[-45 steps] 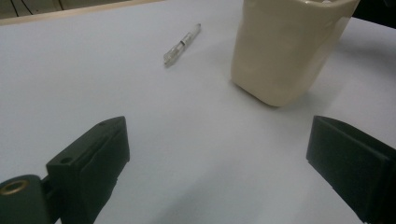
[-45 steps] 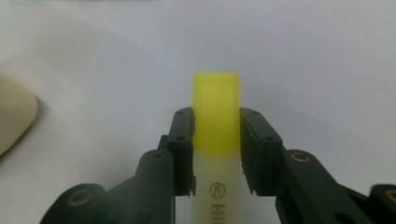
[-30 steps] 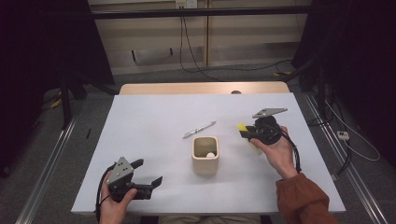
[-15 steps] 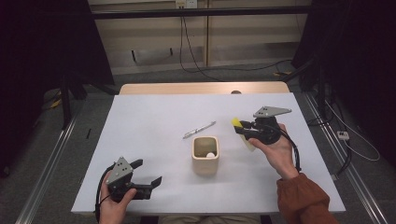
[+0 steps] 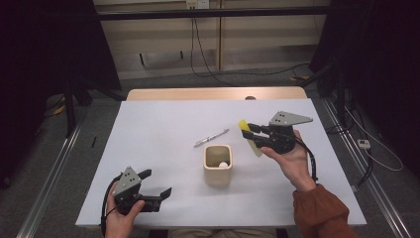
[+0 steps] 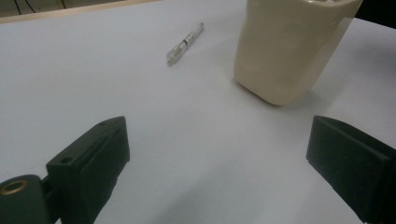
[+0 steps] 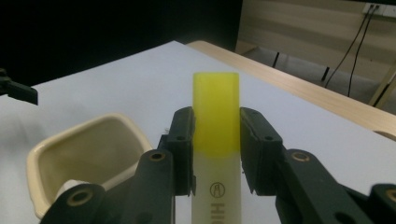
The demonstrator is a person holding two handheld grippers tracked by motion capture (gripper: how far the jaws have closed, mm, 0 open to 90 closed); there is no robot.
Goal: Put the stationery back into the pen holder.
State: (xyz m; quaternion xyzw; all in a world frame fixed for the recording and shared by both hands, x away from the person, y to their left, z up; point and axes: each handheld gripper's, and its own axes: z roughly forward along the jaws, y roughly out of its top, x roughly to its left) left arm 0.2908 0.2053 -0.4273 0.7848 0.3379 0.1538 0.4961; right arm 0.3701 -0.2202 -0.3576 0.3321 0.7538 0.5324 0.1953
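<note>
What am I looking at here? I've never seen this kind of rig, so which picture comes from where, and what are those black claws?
A person at a white table holds a hand-operated two-jaw gripper in each hand. The high view looks down from above; the other two pictures come from cameras riding on each gripper. The right gripper is shut on a yellow highlighter, raised beside a cream cup that has something small and white inside. The left gripper sits open near the table's front edge, holding nothing. A pen lies beyond the cup.
</note>
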